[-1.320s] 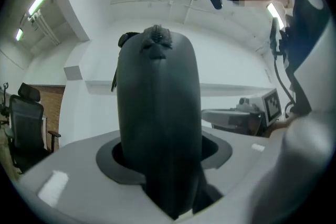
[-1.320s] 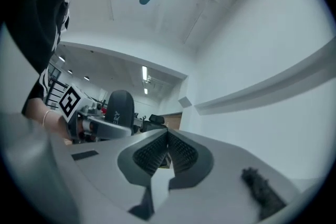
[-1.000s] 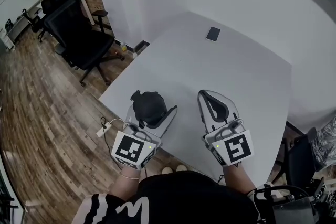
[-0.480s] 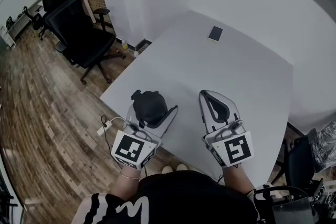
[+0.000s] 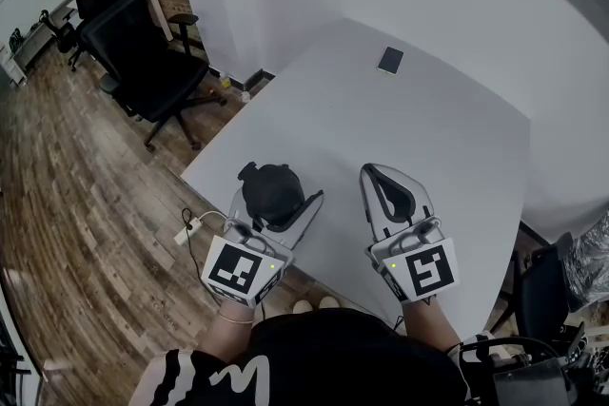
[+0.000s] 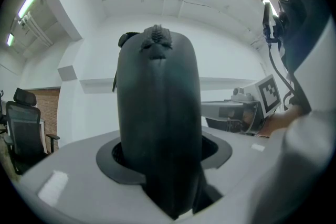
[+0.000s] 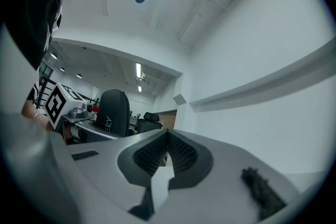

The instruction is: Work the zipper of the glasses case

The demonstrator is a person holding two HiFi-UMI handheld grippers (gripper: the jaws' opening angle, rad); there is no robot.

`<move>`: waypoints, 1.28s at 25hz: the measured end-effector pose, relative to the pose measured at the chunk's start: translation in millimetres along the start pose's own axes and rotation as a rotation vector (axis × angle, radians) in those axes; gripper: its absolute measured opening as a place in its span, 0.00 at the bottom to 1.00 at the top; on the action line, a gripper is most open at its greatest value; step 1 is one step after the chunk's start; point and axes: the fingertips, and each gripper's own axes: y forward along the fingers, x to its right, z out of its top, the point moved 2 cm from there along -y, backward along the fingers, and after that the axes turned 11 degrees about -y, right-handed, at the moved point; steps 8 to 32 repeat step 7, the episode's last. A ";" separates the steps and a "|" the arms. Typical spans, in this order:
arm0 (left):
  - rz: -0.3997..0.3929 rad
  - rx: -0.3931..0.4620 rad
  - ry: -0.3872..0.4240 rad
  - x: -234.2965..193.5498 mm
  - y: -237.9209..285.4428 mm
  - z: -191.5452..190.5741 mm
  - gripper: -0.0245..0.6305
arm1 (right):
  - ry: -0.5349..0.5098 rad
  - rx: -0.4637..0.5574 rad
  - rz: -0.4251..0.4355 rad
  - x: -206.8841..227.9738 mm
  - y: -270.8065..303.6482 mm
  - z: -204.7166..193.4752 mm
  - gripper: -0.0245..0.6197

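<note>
A black zippered glasses case (image 5: 269, 188) stands on end between the jaws of my left gripper (image 5: 276, 202), which is shut on it near the table's front edge. In the left gripper view the case (image 6: 157, 113) fills the middle, its zipper end (image 6: 157, 39) at the top. My right gripper (image 5: 379, 176) is beside it to the right, apart from the case, shut with nothing between its pads. In the right gripper view the ridged pads (image 7: 178, 152) meet at the tips, and the held case (image 7: 113, 110) shows at the left.
The white table (image 5: 419, 138) carries a dark phone (image 5: 387, 61) near its far edge. A black office chair (image 5: 133, 52) stands on the wood floor to the left. White walls bound the table behind and to the right.
</note>
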 end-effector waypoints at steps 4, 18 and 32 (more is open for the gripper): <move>-0.004 0.001 -0.003 -0.1 0.9 0.1 0.44 | -0.007 -0.001 0.006 -0.6 -0.1 -0.1 0.05; -0.002 0.007 -0.006 1.1 3.6 1.0 0.44 | -0.020 0.004 0.011 2.1 -1.1 0.3 0.05; -0.002 0.007 -0.006 1.1 3.6 1.0 0.44 | -0.020 0.004 0.011 2.1 -1.1 0.3 0.05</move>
